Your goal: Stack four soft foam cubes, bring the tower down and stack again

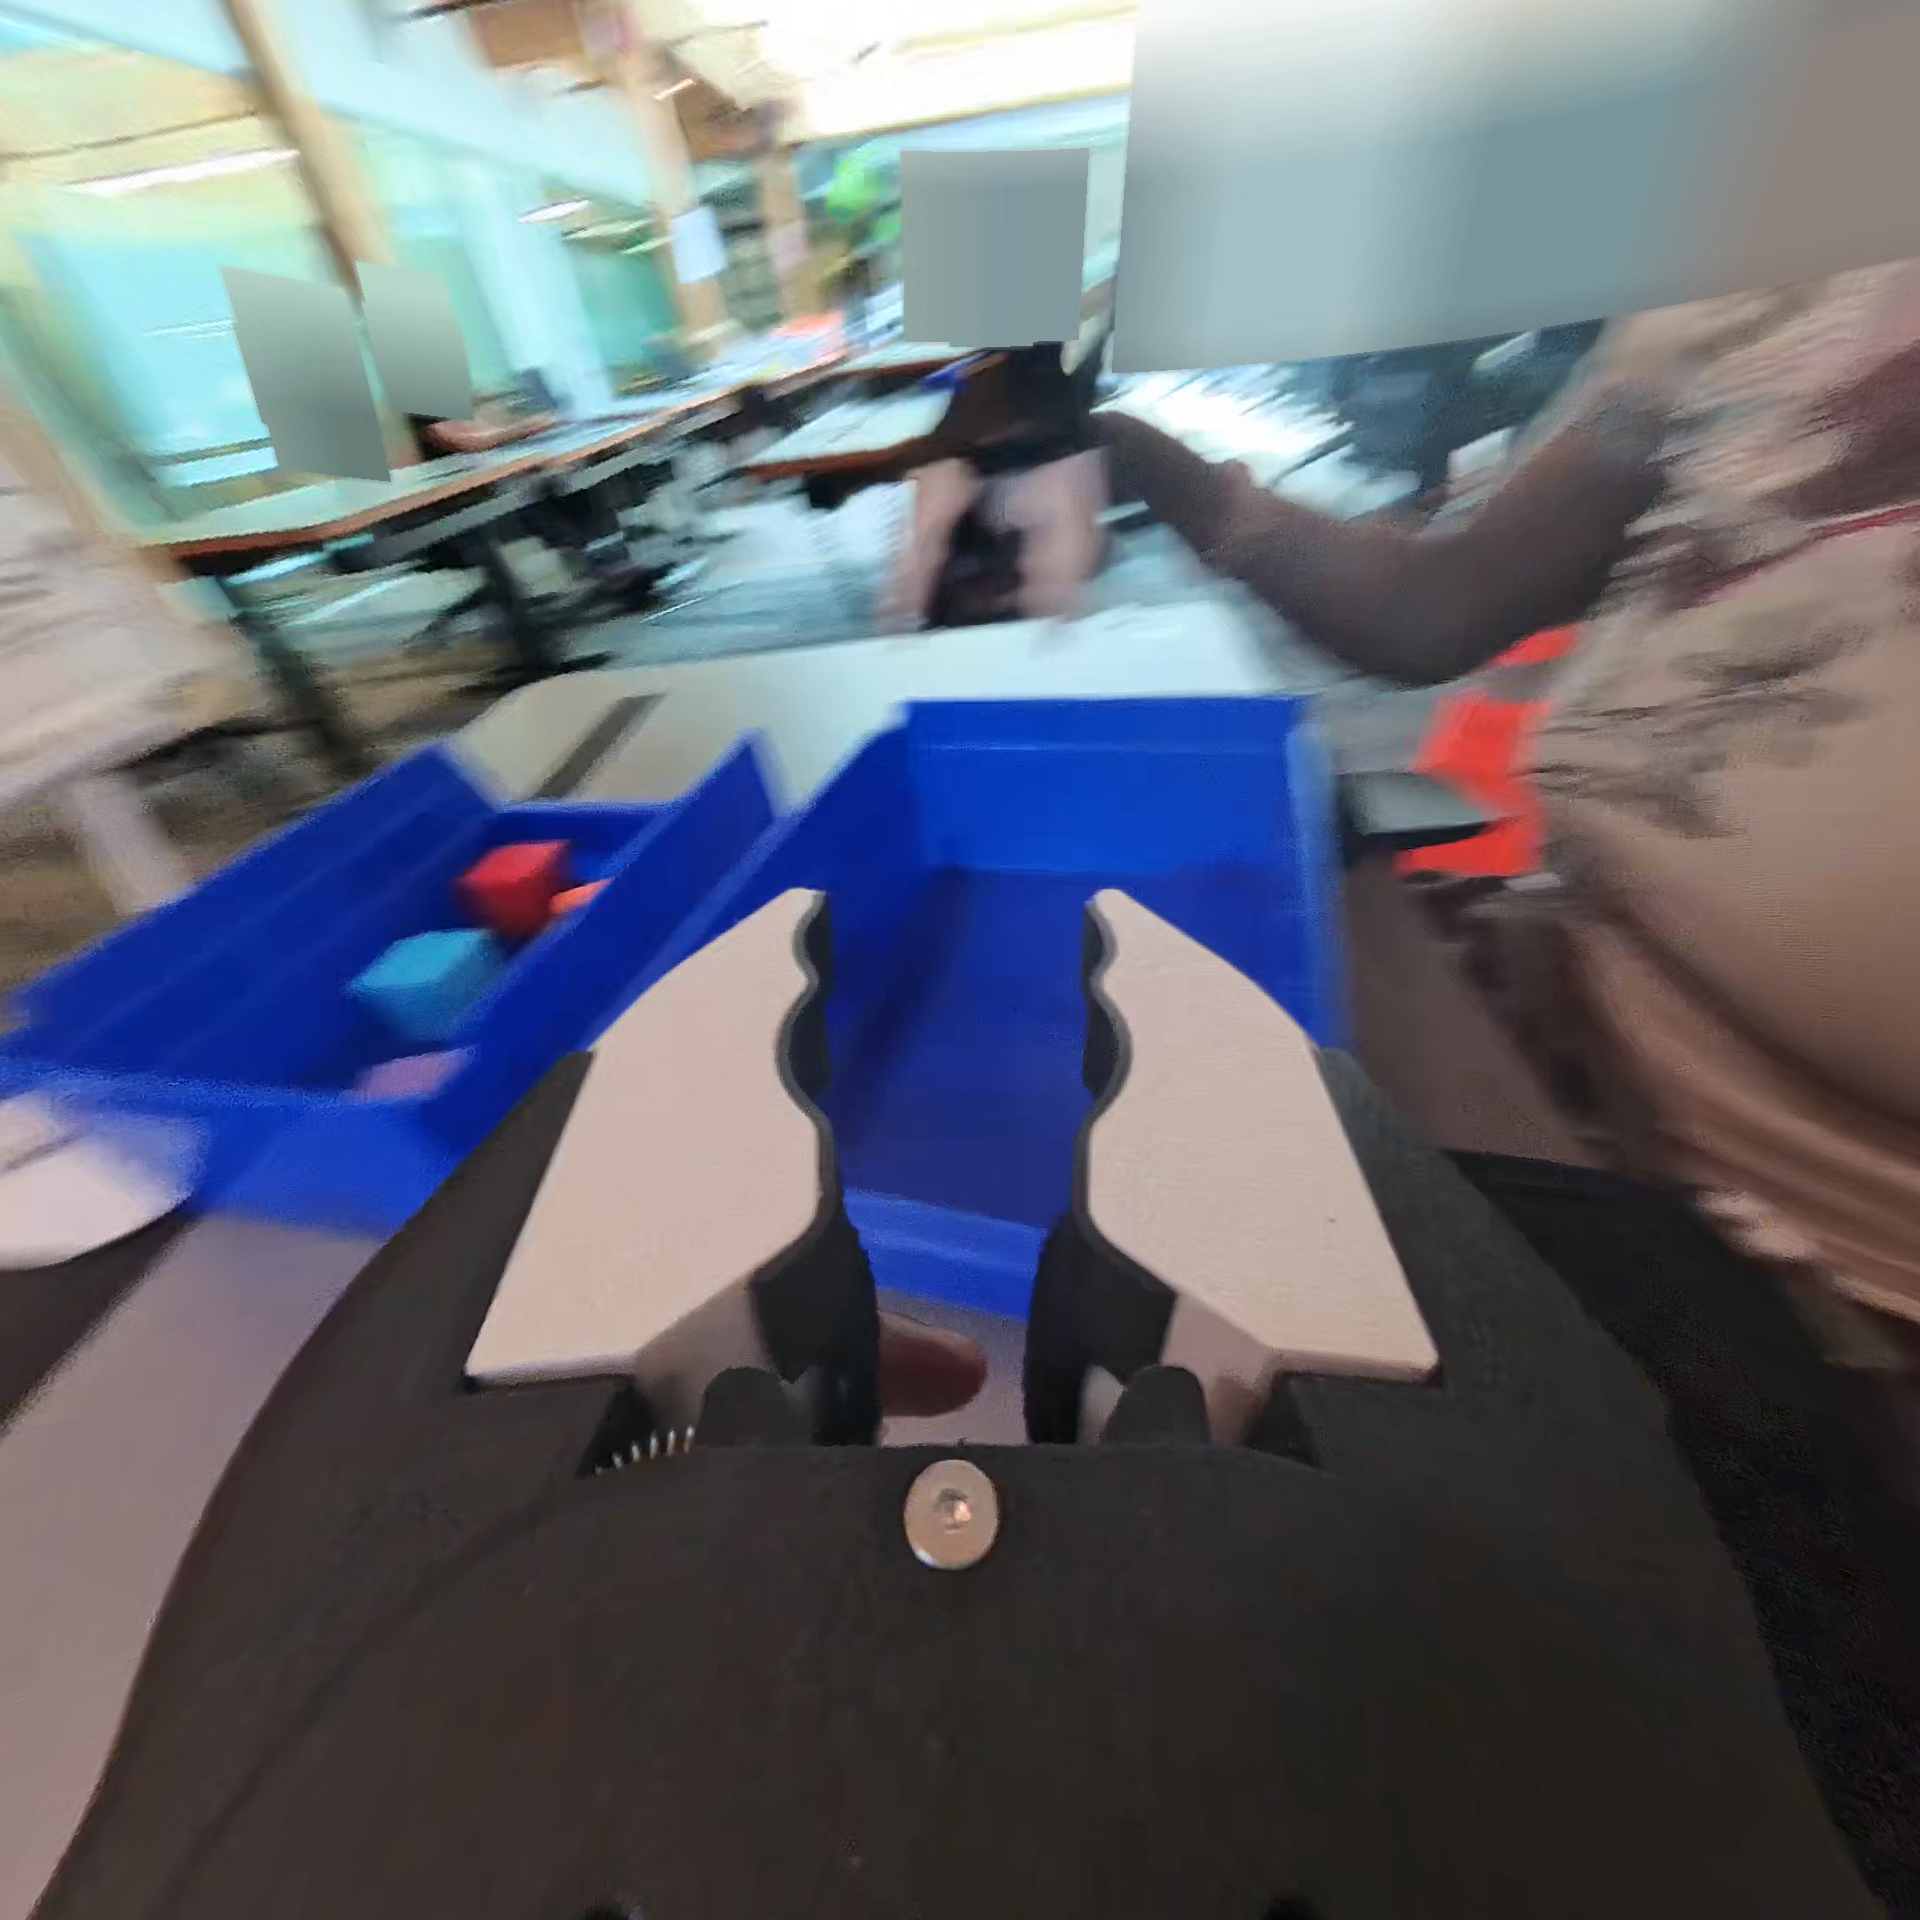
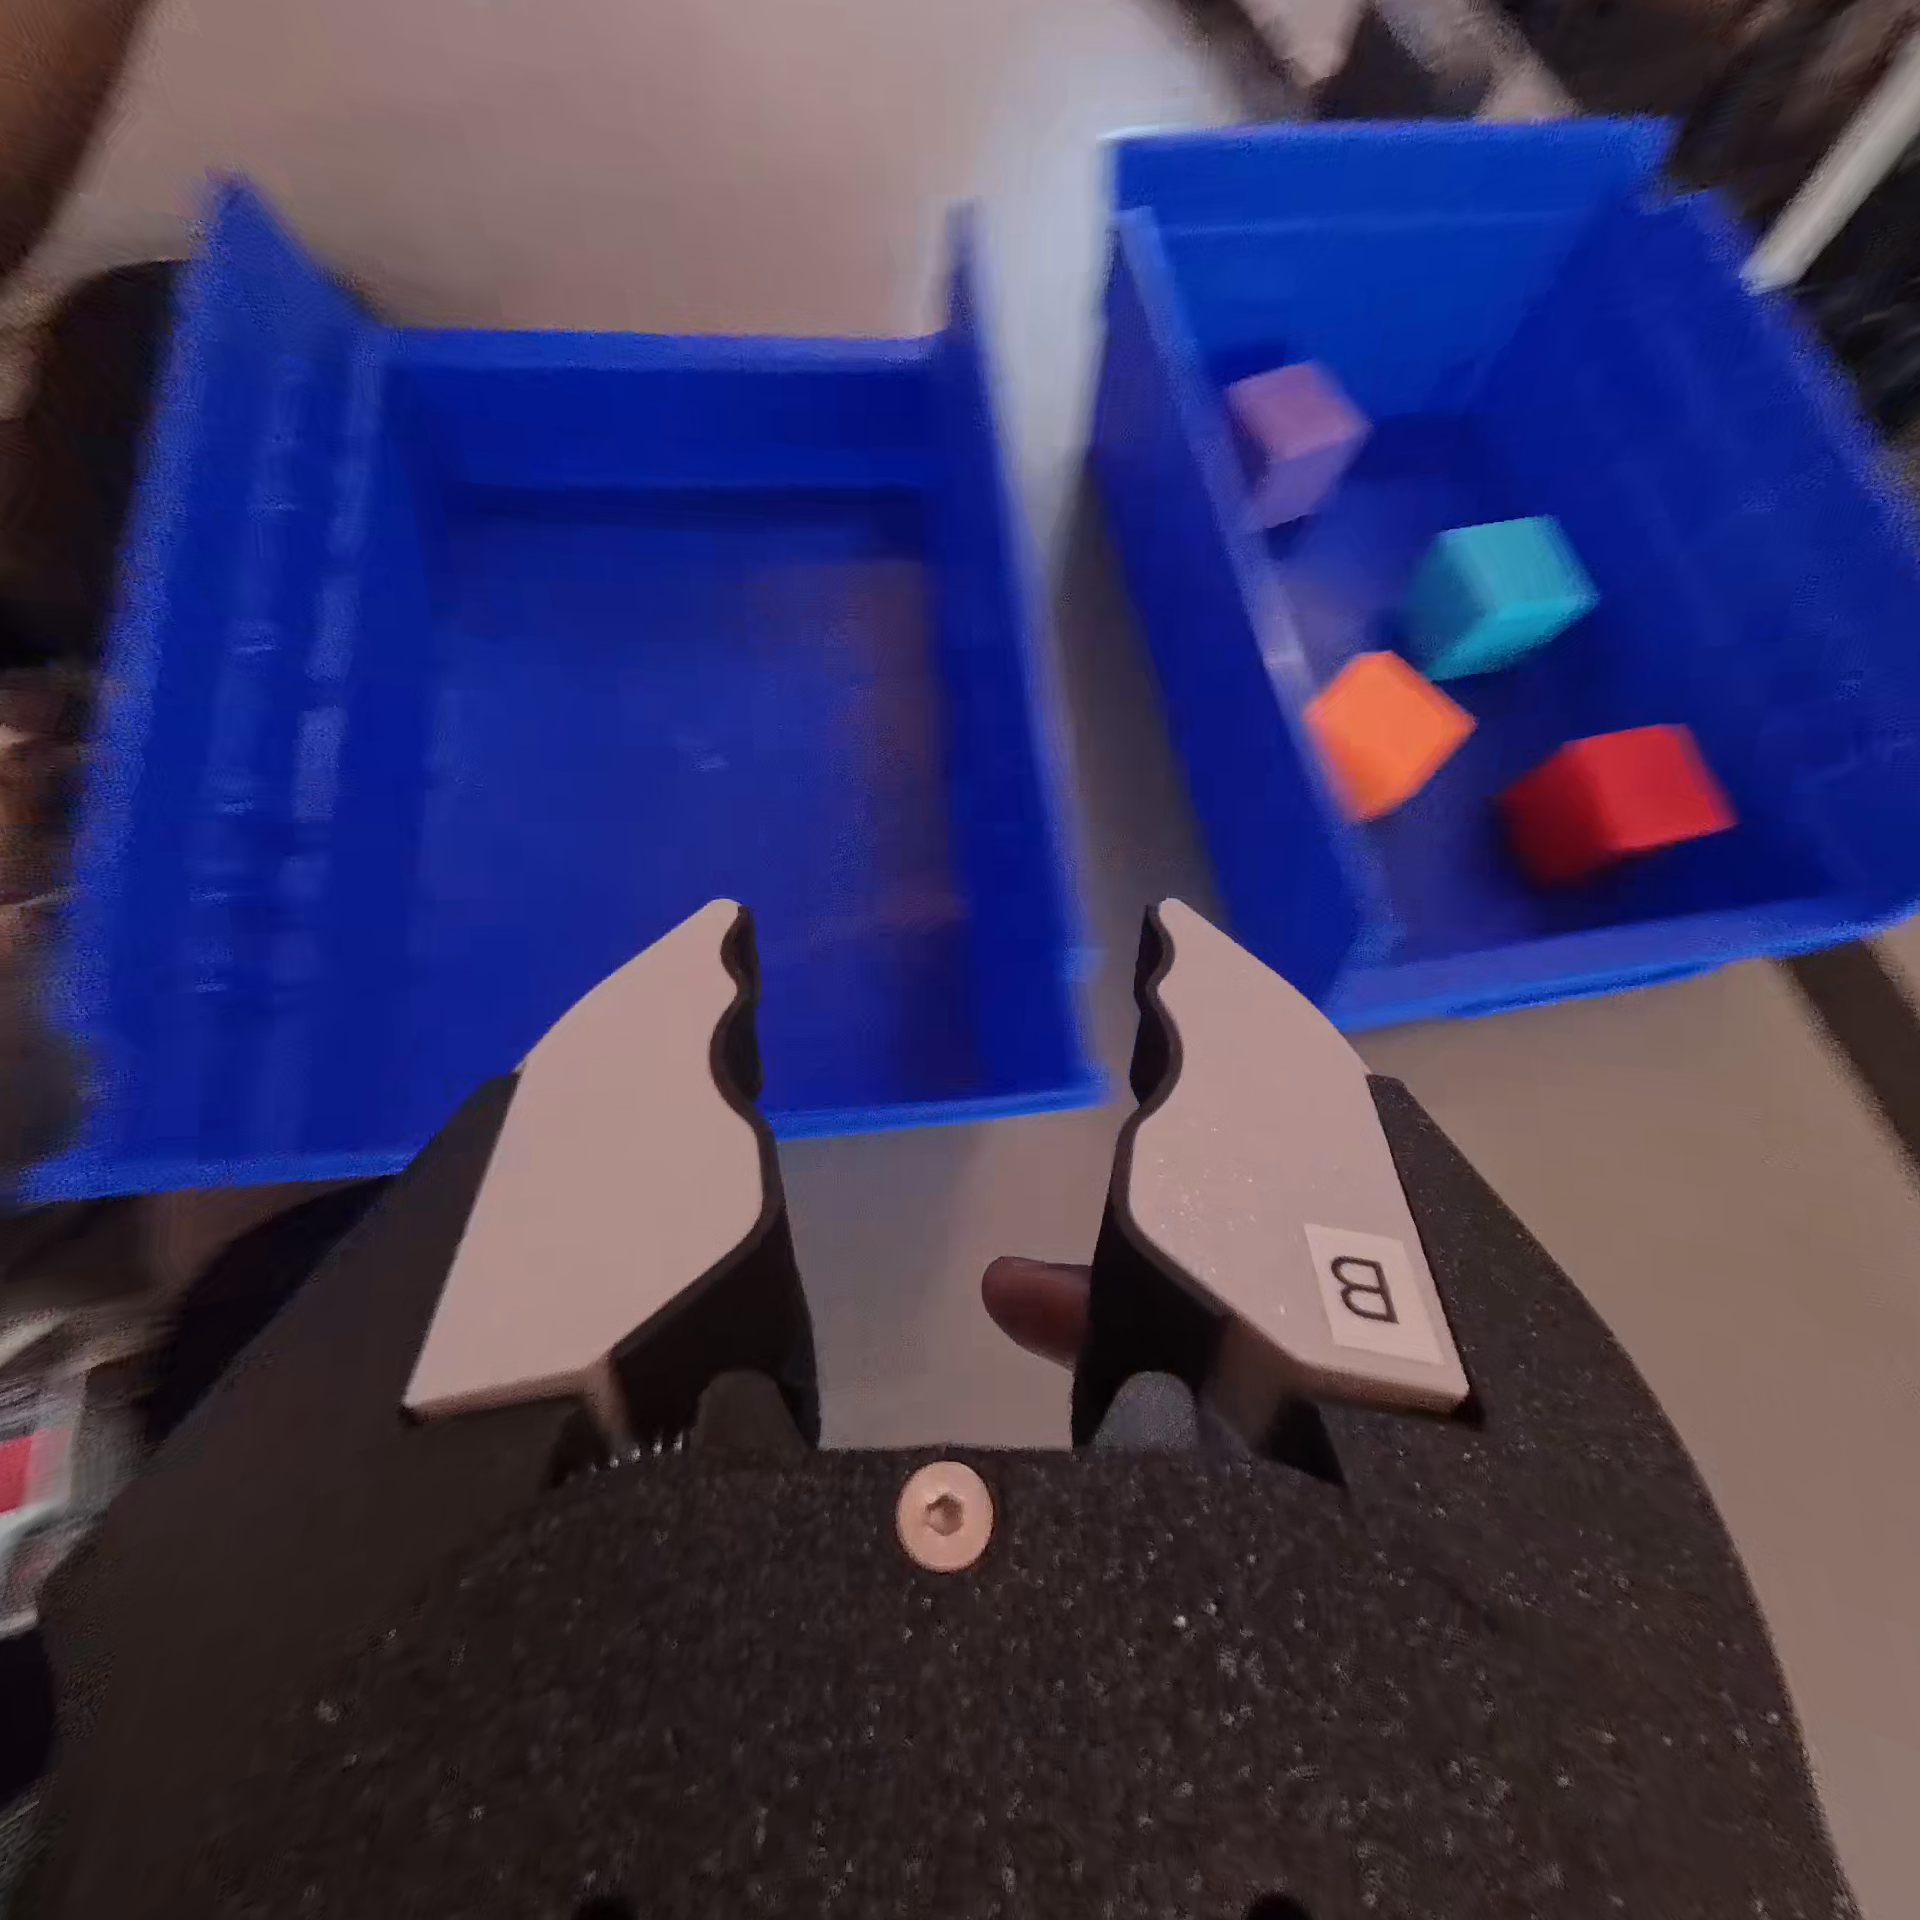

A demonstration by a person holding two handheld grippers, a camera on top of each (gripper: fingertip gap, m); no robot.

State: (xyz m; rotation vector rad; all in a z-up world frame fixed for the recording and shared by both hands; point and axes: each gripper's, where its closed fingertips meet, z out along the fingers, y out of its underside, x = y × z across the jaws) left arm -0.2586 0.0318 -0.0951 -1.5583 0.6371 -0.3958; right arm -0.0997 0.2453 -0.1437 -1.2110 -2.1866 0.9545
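Observation:
Several foam cubes lie loose in a blue bin at the right of the right wrist view: purple, teal, orange and red. A second blue bin with nothing in it sits to its left. My right gripper is open and empty, above that bin's near edge. In the left wrist view my left gripper is open and empty over the near end of a blue bin. The bin to its left holds red, teal and purple cubes.
Both bins stand on a pale table. A person in a patterned top stands at the right of the left wrist view, one arm stretched over the table. Other tables fill the room behind. Both views are motion-blurred. The grippers' ends are close to 30 cm from one another.

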